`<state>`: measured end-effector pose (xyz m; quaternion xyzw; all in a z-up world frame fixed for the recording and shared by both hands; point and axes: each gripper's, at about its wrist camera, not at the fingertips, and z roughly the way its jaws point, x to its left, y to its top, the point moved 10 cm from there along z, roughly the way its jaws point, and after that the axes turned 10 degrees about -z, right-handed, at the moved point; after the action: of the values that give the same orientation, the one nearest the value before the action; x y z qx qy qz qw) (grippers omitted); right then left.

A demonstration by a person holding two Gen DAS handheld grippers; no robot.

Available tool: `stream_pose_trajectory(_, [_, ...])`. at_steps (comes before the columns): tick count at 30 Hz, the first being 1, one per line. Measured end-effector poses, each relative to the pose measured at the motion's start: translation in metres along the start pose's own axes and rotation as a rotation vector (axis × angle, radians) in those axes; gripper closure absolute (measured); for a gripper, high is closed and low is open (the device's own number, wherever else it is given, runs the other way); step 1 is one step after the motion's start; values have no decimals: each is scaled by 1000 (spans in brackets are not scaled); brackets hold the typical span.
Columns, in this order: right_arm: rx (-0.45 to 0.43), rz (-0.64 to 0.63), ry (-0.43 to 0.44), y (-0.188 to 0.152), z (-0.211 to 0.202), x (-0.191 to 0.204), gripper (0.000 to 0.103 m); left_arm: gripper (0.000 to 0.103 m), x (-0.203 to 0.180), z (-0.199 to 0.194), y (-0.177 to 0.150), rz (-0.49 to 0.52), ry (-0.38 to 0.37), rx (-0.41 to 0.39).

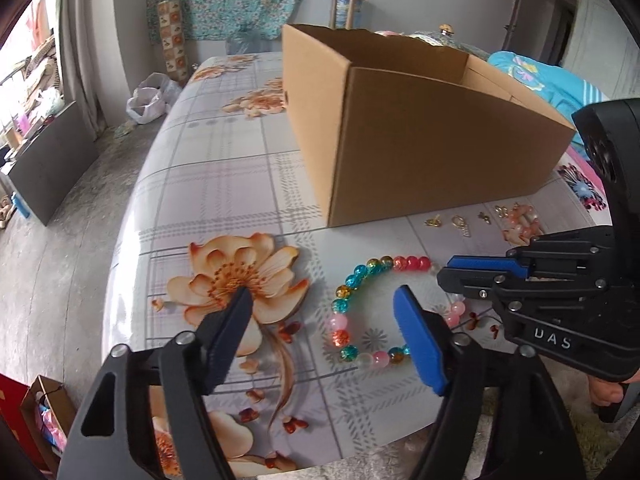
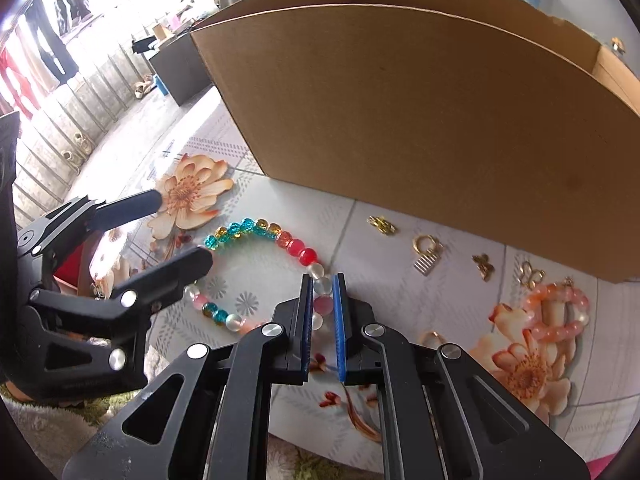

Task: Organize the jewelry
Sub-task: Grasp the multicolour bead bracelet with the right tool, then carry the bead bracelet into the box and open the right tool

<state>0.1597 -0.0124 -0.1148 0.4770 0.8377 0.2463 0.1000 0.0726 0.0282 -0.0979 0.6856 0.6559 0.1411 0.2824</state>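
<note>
- Right wrist view is showing my right gripper (image 2: 322, 280) pinching the multicoloured bead bracelet (image 2: 256, 230); its two blue pads are standing nearly together with pale and pink beads caught between them.
- Left gripper (image 1: 324, 300) is hanging with its fingers spread apart; the near side of the bracelet is lying under the gap, and neither pad is pressing on a bead.
- Bracelet is lying as an open ring on the flower-printed tablecloth (image 1: 224, 168), just in front of the cardboard box (image 1: 420, 144).
- Cardboard box is standing upright with its top open; I cannot tell what is inside.
- Four small gold pieces, a clasp (image 2: 382, 225), a ring charm (image 2: 427, 254), a butterfly (image 2: 484, 266) and a looped charm (image 2: 531, 274), are lying in a row along the foot of the box.
- Pink bead bracelet (image 2: 560, 314) is lying coiled to the right of them, apart from both grippers.
</note>
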Motion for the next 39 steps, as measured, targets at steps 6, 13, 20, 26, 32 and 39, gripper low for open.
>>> stream_pose_trajectory(6, [-1,41,-12,-3,1,-6,95,62,-12,20,-7,23,-35,78])
stream_pose_trajectory(13, [-19,52,-17,-5,1,-11,95,74,-26,24,-8,99,-13,82])
stream_pose_trajectory(20, [-41,60,-16,-15,-5,-15,95,93,-31,27,-3,122,-7,66])
stream_pose_trajectory(26, [-70,103,16,-20,-15,-21,95,94,-36,19,-2,130,-33,46])
stream_pose_trajectory(32, [-125,109,18,-21,-36,-25,95,94,-43,0,6,119,-67,-1])
stream_pose_trajectory(39, [-210,110,10,-30,-76,-36,95,94,-53,-36,21,90,-141,-67])
